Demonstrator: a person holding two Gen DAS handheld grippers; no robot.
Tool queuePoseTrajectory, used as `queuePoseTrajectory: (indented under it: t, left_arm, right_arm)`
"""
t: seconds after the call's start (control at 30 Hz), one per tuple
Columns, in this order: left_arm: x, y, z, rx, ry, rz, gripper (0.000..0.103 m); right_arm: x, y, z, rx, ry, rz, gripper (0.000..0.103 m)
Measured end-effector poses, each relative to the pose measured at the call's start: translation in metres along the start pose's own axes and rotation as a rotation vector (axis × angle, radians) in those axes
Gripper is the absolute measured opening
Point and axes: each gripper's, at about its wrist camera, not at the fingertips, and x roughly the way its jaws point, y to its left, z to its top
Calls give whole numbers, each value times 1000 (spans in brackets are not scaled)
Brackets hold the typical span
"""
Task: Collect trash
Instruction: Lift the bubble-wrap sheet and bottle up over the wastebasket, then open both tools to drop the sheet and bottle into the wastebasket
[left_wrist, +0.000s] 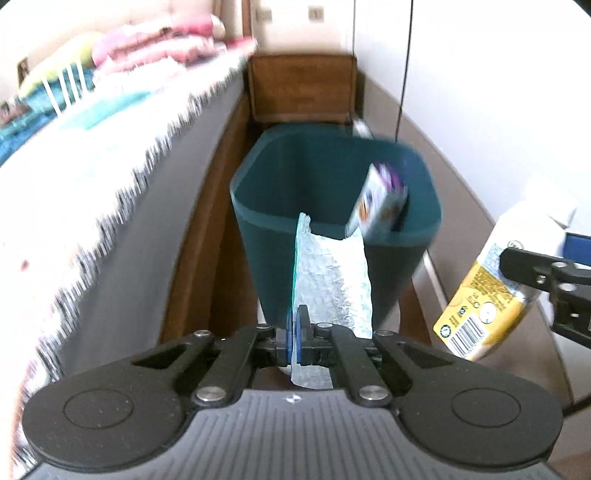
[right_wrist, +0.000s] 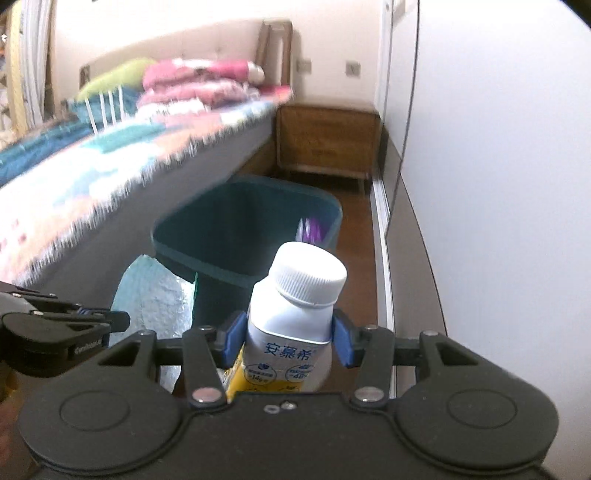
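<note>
Teal plastic, that's the landmark: a dark teal bin standing on the wooden floor between the bed's side and the white wall, with a wooden nightstand just behind it. Inside the bin, a small printed carton leans against the wall-side rim, purple on its upper end.

On this side of the bin, the left tongs are pressed together on a sheet of bubble wrap, pale with a teal edge; the blue pads pinch its lower part and the sheet stands up in front of the bin's near wall, its top corner reaching the rim.

To the wall side of the bin, the right tongs pinch a white yogurt-drink bottle by its shoulders, blue pads on either flank. It has a ribbed white cap pointing toward the bin, and a yellow lower label with a barcode. In the left view the bottle hangs tilted, near the bin but outside it.

Folded pink bedding lies on the bed, well beyond the bin.
</note>
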Motion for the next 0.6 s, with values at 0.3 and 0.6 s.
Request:
queuePoseTrajectory:
  t: [0.3, 0.6]
  left_arm:
    - [-15, 6, 67, 13, -164, 31, 1]
    - [32, 10, 114, -9, -136, 4, 1]
  right_arm:
    - [22, -5, 57, -41, -134, -25, 48]
    - [74, 5, 71, -78, -80, -1, 48]
